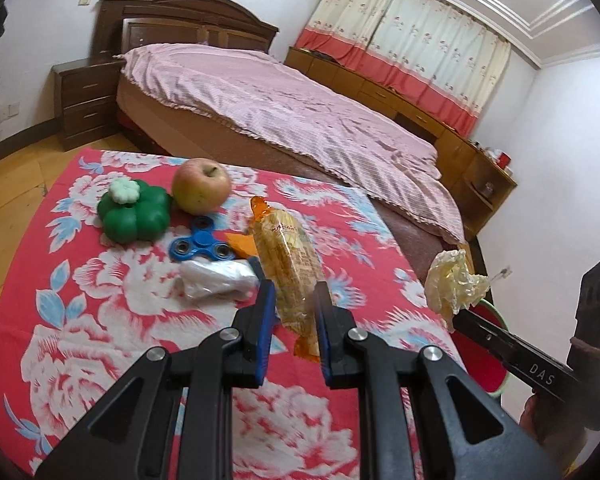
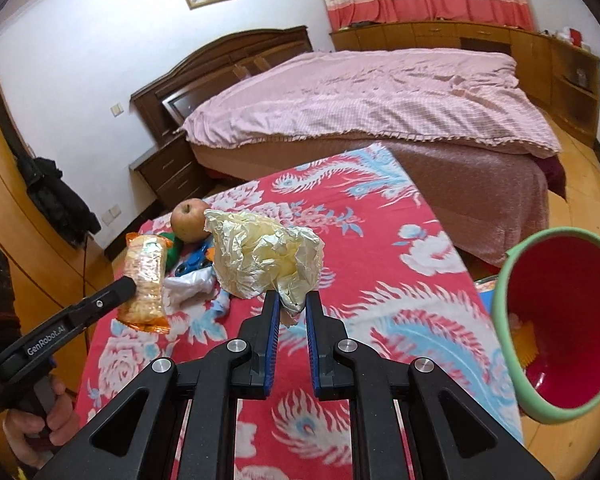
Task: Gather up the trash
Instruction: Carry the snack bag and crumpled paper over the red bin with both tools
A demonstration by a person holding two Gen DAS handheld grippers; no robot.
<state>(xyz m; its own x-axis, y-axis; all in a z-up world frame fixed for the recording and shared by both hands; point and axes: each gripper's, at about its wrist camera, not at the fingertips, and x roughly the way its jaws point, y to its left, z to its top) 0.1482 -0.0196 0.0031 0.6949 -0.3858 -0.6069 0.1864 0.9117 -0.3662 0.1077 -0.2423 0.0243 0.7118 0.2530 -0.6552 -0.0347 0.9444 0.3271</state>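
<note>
My left gripper (image 1: 294, 292) is shut on an orange snack wrapper (image 1: 290, 260) and holds it above the red floral tablecloth (image 1: 100, 320); the wrapper also shows in the right wrist view (image 2: 146, 280). My right gripper (image 2: 292, 304) is shut on a crumpled yellowish paper ball (image 2: 260, 252), lifted over the table; the ball also shows in the left wrist view (image 1: 452, 284). A red bin with a green rim (image 2: 560, 320) stands at the table's right edge. A crumpled white plastic piece (image 1: 216, 278) lies on the cloth.
An apple (image 1: 201, 185), a green flower-shaped toy (image 1: 134, 212) and a blue fidget spinner (image 1: 200, 244) sit at the far side of the table. A bed with a pink cover (image 1: 300, 120) stands behind the table. Wooden cabinets (image 1: 420, 112) line the far wall.
</note>
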